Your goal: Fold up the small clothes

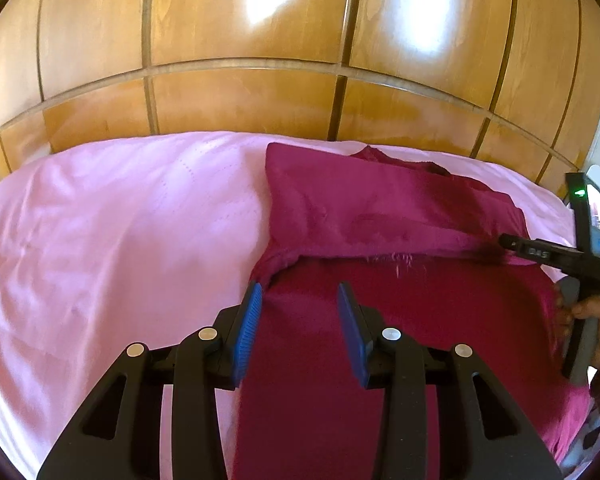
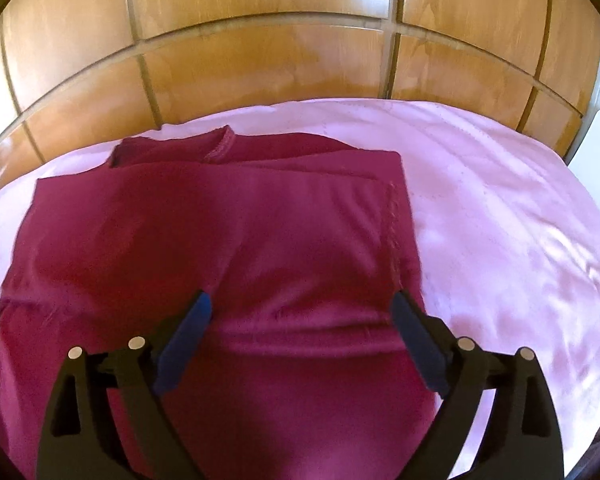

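While the magenta garment (image 1: 380,216) is lying partly folded on the pink sheet (image 1: 120,220), both grippers are hovering over it with nothing clamped. Left gripper (image 1: 300,300) is sitting part-open, blue pads (image 1: 246,332) straddling the garment's left edge just below the doubled-over upper layer, no cloth pinched between them. Right gripper (image 2: 302,312) is standing wide, jaws spread over the garment's lower right portion, right finger near the stitched side seam; pads aren't pressing fabric. In the left wrist view the person's hand (image 1: 596,320) is gripping the right tool's handle at the far right. Wooden panelled wardrobe (image 2: 260,60) is standing behind the bed.
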### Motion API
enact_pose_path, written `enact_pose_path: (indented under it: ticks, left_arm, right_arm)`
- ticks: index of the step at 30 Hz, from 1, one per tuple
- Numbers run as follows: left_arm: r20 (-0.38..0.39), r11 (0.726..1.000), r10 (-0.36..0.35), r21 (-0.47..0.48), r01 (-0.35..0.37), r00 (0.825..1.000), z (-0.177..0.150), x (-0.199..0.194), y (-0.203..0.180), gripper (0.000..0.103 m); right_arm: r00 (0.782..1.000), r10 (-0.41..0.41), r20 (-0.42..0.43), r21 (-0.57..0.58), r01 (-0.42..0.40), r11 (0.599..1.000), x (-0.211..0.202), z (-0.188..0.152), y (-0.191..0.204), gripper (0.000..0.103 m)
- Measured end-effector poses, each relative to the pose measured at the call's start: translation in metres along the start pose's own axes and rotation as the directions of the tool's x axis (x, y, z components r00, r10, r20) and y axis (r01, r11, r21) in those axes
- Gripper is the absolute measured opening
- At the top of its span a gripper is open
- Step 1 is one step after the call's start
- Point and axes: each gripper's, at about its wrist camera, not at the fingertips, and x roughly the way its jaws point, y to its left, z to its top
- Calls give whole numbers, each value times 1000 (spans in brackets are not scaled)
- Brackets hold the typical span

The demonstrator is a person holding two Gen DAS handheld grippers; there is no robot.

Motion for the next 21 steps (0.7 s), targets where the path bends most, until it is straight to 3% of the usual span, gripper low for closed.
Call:
enact_pose_path:
  ticks: [8,14,19,21]
  left_arm:
    - [-43,1000,-7,-3,7,999,-28,-10,14,38]
    - [-140,998,-57,-5,57,989,-62,-12,38,38]
    - [-198,988,-156,-14,156,968,-87,-29,52,38]
    - [-218,980,-194,-4,198,957,-95,-41,52,38]
  right_arm:
    - [995,-22,-93,-31,20,999,-33,-51,-28,92]
    - [979,50,-198,33,-44,998,-63,-114,-63,90]
    - [957,167,-236,107,-145,984,-97,-157,-75,74]
    - [937,217,-274,126,-189,974,-108,-174,-74,64]
